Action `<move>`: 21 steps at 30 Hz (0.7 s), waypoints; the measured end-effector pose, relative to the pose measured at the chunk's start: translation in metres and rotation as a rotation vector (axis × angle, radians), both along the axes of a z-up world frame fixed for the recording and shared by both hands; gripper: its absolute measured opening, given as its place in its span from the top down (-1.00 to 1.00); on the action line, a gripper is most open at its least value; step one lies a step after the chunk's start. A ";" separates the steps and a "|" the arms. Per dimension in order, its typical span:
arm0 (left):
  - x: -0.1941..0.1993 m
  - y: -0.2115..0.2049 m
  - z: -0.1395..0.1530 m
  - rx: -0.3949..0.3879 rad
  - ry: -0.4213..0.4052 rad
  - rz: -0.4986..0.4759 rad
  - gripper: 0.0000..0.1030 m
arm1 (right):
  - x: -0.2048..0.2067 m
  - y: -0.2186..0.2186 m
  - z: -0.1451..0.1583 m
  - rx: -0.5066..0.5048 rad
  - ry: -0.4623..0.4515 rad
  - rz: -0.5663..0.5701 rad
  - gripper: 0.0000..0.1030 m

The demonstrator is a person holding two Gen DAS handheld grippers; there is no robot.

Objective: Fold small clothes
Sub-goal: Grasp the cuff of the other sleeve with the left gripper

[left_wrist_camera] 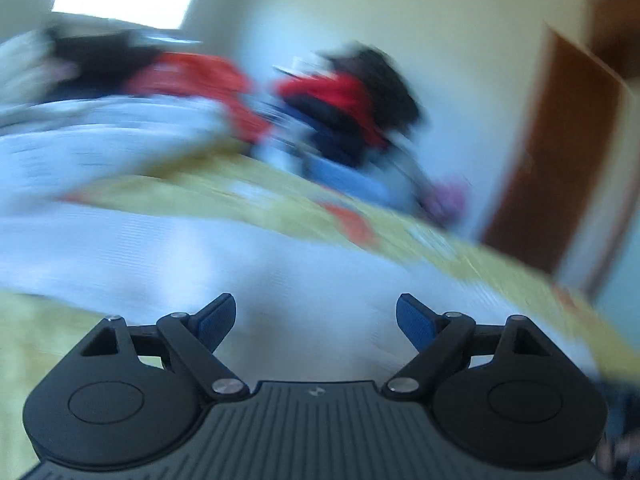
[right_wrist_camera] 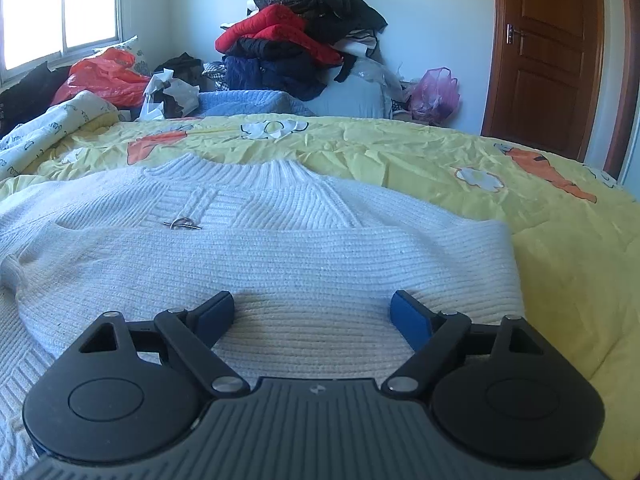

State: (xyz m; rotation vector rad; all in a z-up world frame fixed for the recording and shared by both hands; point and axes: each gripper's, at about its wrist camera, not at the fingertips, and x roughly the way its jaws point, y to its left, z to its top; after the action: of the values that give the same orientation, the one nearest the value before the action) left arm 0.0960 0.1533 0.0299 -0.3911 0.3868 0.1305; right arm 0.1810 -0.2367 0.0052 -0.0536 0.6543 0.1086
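A white knitted sweater (right_wrist_camera: 256,264) lies flat on the yellow bedspread (right_wrist_camera: 440,148), collar toward the far side, with one sleeve folded across its front. A small metal ring (right_wrist_camera: 182,223) sits on its chest. My right gripper (right_wrist_camera: 313,312) is open and empty, low over the folded sleeve. The left wrist view is heavily motion-blurred. My left gripper (left_wrist_camera: 316,316) is open and empty above the white sweater (left_wrist_camera: 200,256).
A pile of red and dark coats (right_wrist_camera: 296,40) stands at the bed's far side, with an orange plastic bag (right_wrist_camera: 106,76), a blue knit (right_wrist_camera: 248,102) and a pink bag (right_wrist_camera: 436,94). A brown door (right_wrist_camera: 544,52) is at the right. A window (right_wrist_camera: 60,8) is at the left.
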 end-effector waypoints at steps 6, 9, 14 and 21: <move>-0.063 0.176 -0.008 -0.451 -0.081 0.568 -0.70 | 0.000 0.000 0.000 0.001 -0.002 0.001 -0.68; -0.084 0.221 -0.023 -0.623 -0.113 0.688 -0.70 | 0.000 0.000 0.000 0.001 -0.003 0.000 -0.68; -0.075 0.250 -0.049 -0.806 -0.107 0.637 -0.69 | 0.000 -0.001 0.000 0.003 -0.004 0.000 -0.68; -0.041 0.264 -0.052 -0.673 0.009 0.642 0.69 | 0.000 -0.001 0.000 0.007 -0.005 0.000 -0.69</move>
State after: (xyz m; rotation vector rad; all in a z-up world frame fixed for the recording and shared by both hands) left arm 0.0551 0.4175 -0.0219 -1.1749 0.2940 0.6357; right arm 0.1809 -0.2376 0.0056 -0.0468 0.6491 0.1112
